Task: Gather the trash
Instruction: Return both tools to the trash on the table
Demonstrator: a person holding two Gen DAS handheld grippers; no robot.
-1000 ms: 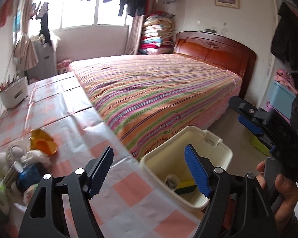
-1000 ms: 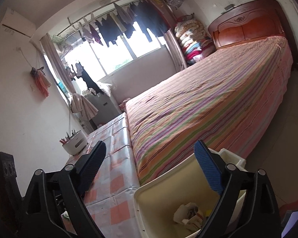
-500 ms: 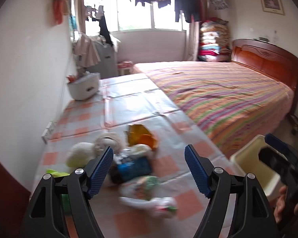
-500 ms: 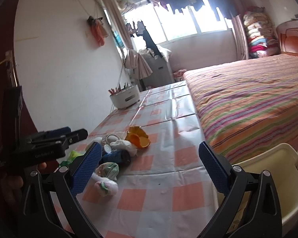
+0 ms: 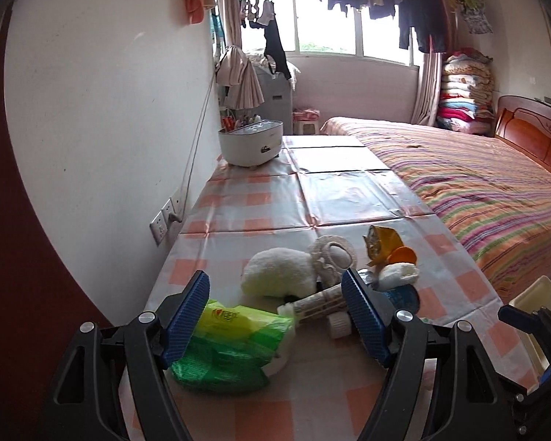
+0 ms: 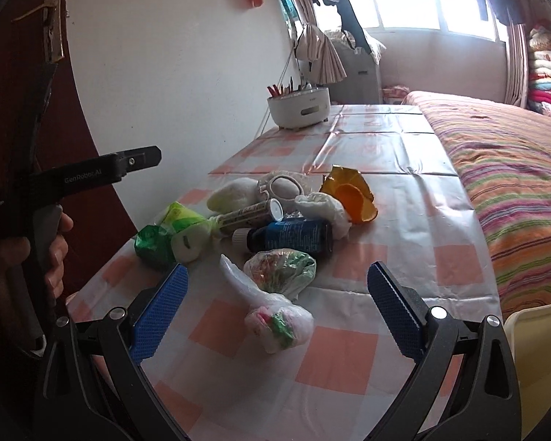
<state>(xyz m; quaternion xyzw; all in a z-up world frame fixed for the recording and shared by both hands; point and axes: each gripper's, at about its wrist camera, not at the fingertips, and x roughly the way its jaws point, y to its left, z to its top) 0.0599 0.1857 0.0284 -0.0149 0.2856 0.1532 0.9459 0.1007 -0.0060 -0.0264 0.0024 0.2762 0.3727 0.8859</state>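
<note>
A heap of trash lies on the checked tablecloth. It holds a green wrapper, a white wad, a paper tube, a dark blue bottle, an orange wrapper and clear plastic bags. My left gripper is open and empty, low over the green wrapper and tube. My right gripper is open and empty, with the plastic bags between its fingers' line. The cream trash bin stands off the table's right edge; its rim also shows in the right wrist view.
A white pen holder stands at the table's far end by the wall. A wall socket is left of the table. A bed with a striped cover runs along the table's right side. A dark red door is at left.
Both grippers have swung left from the bin and bed to face the trash heap on the table. Both stayed open and empty.
</note>
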